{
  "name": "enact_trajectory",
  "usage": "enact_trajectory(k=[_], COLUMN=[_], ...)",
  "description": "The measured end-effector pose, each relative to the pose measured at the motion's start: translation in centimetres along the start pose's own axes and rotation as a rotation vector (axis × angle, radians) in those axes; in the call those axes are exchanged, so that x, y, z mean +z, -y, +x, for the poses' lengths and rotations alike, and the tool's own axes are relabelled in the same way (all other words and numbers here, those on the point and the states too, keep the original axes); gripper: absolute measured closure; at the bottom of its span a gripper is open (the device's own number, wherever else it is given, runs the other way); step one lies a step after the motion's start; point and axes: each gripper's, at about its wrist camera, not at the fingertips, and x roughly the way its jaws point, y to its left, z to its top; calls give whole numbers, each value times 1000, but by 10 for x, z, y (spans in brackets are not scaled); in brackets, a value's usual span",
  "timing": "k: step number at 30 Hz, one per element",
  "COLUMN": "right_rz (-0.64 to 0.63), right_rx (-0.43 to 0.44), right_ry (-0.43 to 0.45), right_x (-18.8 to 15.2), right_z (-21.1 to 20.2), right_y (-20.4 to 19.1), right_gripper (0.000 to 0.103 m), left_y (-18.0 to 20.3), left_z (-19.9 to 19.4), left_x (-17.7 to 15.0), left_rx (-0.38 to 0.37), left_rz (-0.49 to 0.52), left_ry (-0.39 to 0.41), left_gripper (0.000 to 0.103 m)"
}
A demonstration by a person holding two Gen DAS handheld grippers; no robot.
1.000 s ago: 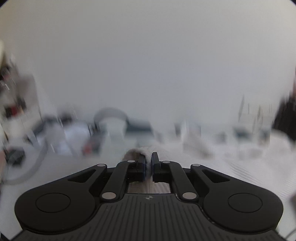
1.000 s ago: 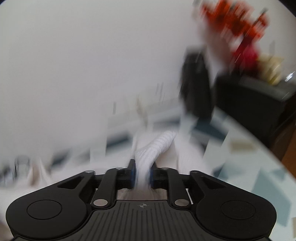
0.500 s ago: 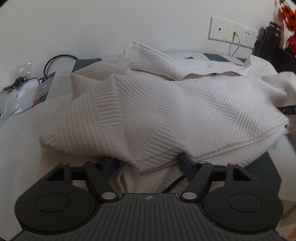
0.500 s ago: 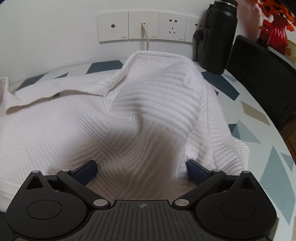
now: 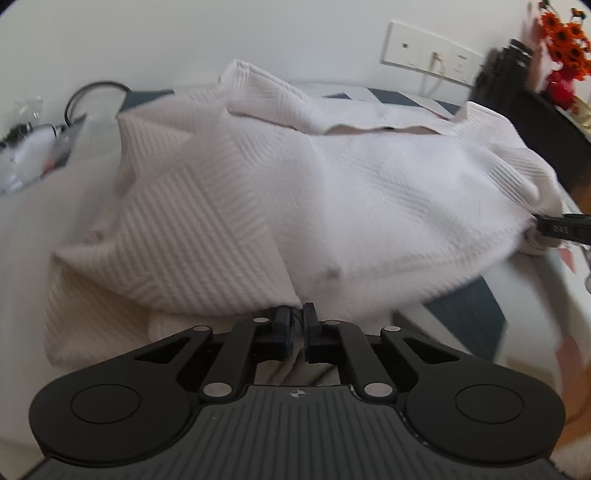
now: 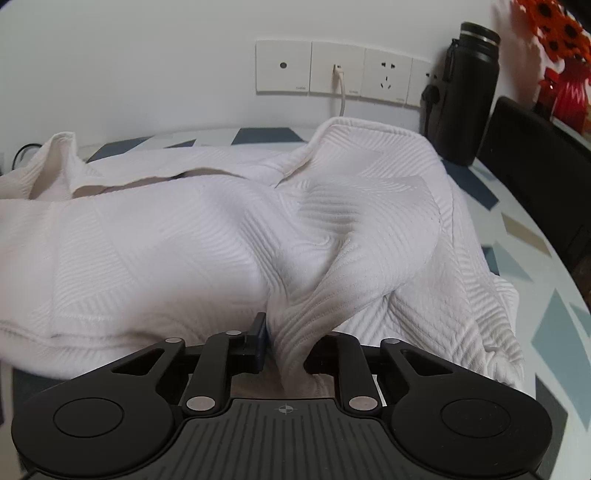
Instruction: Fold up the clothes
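White textured garment (image 5: 332,192) lies rumpled across the bench (image 6: 546,295), partly doubled over. Left gripper (image 5: 294,325): jaws pinched on the near hem at 6 o'clock. Right gripper (image 6: 284,343): jaws clamped on a bunched fold, also 6 o'clock. Fabric looks soft, thick-ish, light, drapes and sags btwn holds; best taken at hem/corners, w/ both layers caught.

Left claw (image 5: 297,322) seemingly pinching white garment (image 5: 332,192)

It looked like a home room, probably a dining corner: a patterned table (image 6: 524,236) stood against wall sockets (image 6: 336,68), with a black flask (image 6: 465,96) and orange flowers (image 5: 563,31).
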Motion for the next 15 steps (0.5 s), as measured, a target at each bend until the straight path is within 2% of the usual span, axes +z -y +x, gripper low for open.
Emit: enact_trajectory(k=[2, 8, 11, 12, 13, 15], right_rz=[6, 61, 159, 183, 199, 217], right_rx=[9, 14, 31, 31, 29, 23], right_ry=[-8, -8, -7, -9, -12, -12], right_x=[-12, -43, -45, -44, -42, -40], right_z=[-12, -41, -43, -42, -41, -41], right_y=[5, 18, 29, 30, 30, 30], right_gripper=[88, 88, 89, 88, 87, 86], left_y=[1, 3, 3, 3, 5, 9], left_z=[-6, -35, -46, -43, -39, -29], left_x=[-15, -30, -30, -23, -18, -7], left_rx=[-39, -16, 13, 35, 49, 72], left_rz=[-10, -11, 7, 39, 67, 113], left_ry=[-22, 95, 152, 161, 163, 159], left_gripper=[97, 94, 80, 70, 52, 34])
